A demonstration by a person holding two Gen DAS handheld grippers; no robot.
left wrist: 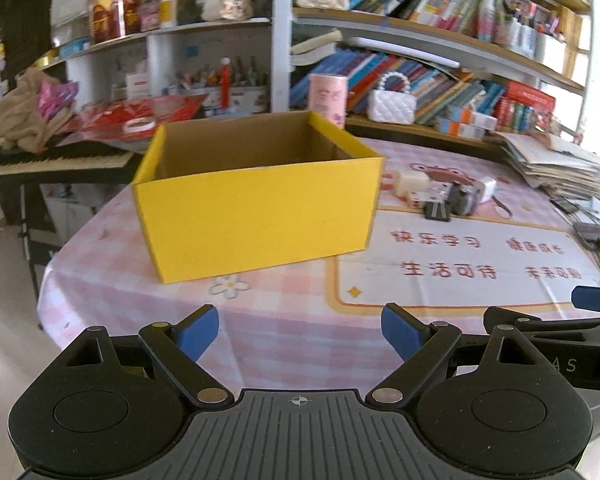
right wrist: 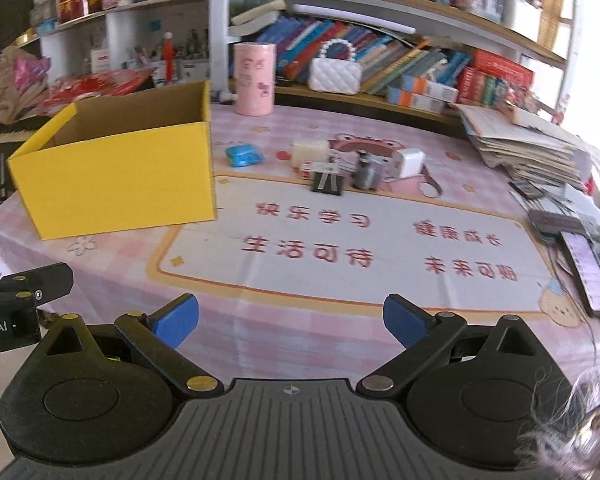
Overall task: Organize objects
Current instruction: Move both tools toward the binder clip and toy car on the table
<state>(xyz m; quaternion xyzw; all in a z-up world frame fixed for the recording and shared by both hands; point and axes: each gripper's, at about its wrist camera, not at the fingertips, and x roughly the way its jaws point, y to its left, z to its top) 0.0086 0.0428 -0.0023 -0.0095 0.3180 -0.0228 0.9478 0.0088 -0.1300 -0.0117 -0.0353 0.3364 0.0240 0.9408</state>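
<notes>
An open yellow cardboard box point(left wrist: 256, 216) stands on the pink checked tablecloth point(left wrist: 284, 320); it also shows at the left of the right wrist view point(right wrist: 120, 180). Right of it lies a cluster of small items: a cream block point(right wrist: 309, 151), a black clip point(right wrist: 327, 183), a grey gadget point(right wrist: 366, 172), a white charger point(right wrist: 409, 162) and a blue packet point(right wrist: 243, 155). My left gripper point(left wrist: 300, 330) is open and empty near the table's front edge. My right gripper point(right wrist: 292, 322) is open and empty, well short of the cluster.
A pink cylinder tin point(right wrist: 255, 79) and a white quilted handbag point(right wrist: 334, 73) stand at the back by bookshelves. A paper stack point(right wrist: 528, 148) and a phone point(right wrist: 588, 272) lie at the right. A keyboard point(left wrist: 56, 162) sits left of the table.
</notes>
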